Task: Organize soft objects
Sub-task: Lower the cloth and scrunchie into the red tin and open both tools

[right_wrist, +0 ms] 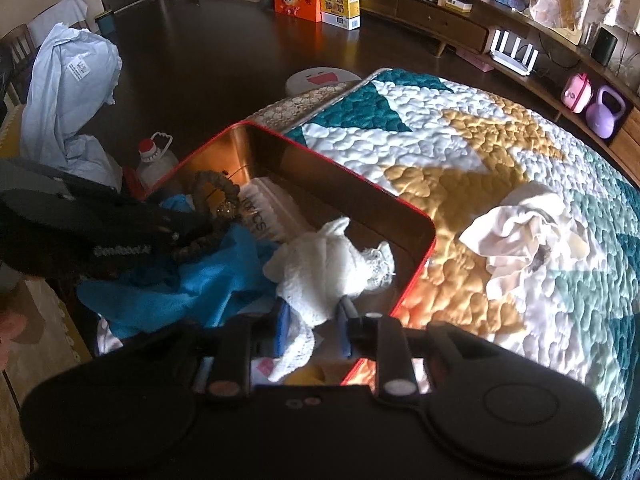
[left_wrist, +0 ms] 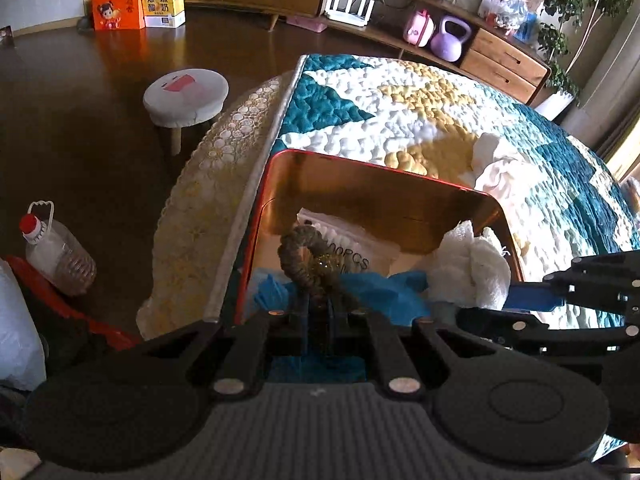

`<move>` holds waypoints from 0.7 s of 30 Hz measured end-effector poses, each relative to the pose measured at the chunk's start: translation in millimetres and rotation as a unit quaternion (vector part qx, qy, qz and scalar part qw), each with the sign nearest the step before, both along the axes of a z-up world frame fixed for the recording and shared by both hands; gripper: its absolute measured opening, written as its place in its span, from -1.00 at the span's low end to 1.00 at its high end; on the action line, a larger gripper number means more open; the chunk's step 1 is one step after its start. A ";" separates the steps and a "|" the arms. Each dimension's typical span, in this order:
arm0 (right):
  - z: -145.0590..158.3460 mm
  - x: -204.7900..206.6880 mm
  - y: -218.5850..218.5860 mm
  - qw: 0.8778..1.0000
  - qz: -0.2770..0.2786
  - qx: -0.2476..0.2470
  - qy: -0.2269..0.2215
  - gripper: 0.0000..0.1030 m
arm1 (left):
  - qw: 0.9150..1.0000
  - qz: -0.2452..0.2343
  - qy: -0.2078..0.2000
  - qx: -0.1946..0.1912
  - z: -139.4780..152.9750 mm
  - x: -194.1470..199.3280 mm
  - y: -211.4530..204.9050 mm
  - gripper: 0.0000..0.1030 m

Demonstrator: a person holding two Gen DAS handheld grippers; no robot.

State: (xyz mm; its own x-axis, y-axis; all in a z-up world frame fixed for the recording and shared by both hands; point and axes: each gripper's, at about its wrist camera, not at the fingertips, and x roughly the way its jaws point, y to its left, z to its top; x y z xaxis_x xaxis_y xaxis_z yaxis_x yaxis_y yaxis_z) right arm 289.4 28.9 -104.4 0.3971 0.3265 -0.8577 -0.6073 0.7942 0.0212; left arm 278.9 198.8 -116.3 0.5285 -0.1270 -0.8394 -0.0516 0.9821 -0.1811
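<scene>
Both grippers tilt steeply down into the tin (right_wrist: 416, 216) on the quilt (right_wrist: 480, 152). Left gripper (left_wrist: 318, 312) is clamped on the scrunchie (left_wrist: 308, 256), near the tin's 9 o'clock wall. Right gripper (right_wrist: 312, 320) has jaws parted around the white cloth (right_wrist: 320, 268) at 6 o'clock, whether the pads press it I can't tell. Another cloth (right_wrist: 524, 228) lies outside at 3 o'clock, open quilt around it.

1. Left gripper (left_wrist: 318, 312): pitched steeply downward, jaws nearly together, pinching a dark braided ring (left_wrist: 308, 256) that stands up just ahead of the fingertips.
2. Right gripper (right_wrist: 312, 330): also pitched steeply down, blue pads (right_wrist: 283, 330) set partly apart, a white knit cloth (right_wrist: 320, 272) lying between them; whether the pads press on it cannot be told.
3. The two tools sit close, the right one just beside the left one's right flank, fingers angled toward it.
</scene>
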 end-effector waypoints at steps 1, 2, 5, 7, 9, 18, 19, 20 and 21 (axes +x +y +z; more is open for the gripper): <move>0.4 0.3 -0.1 1.000 -0.001 0.001 0.001 -0.49 | 1.000 0.000 0.001 0.001 0.6 0.2 -0.5 -0.83; 1.1 0.1 -0.4 1.000 -0.001 0.001 0.002 -0.47 | 1.000 0.000 0.002 0.002 1.1 1.0 0.4 -0.83; 5.8 -1.8 -1.6 1.000 0.000 0.003 0.001 -0.41 | 1.000 0.002 0.001 0.016 4.7 -0.2 -1.8 -0.83; 9.6 -3.9 -3.4 1.000 -0.001 0.006 -0.002 -0.36 | 1.000 -0.001 -0.008 0.024 9.6 -2.6 -4.2 -0.83; 13.2 -6.9 -5.5 1.000 0.000 0.007 -0.002 -0.32 | 1.000 0.000 -0.014 0.028 14.9 -5.2 -5.5 -0.83; 32.1 -27.0 -15.5 0.999 0.011 0.013 -0.030 0.05 | 0.999 0.004 -0.029 0.039 33.3 -18.1 -10.0 -0.83; 34.7 -28.6 -16.7 0.999 0.011 0.016 -0.033 0.11 | 0.999 0.004 -0.033 0.038 36.2 -20.1 -10.7 -0.82; 37.3 -30.3 -17.7 0.999 0.013 0.018 -0.036 0.15 | 0.999 0.004 -0.035 0.037 38.5 -21.7 -11.4 -0.82; 39.6 -31.9 -18.4 0.999 0.014 0.019 -0.039 0.17 | 0.999 0.005 -0.036 0.037 40.4 -23.0 -12.6 -0.81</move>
State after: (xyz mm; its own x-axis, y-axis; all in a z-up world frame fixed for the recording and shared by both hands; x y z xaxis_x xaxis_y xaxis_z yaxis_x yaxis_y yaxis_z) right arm 257.4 10.5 -64.9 0.4522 0.3696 -0.8117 -0.6300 0.7766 0.0026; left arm 255.9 186.2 -75.9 0.5884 -0.0606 -0.8063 -0.0502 0.9925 -0.1112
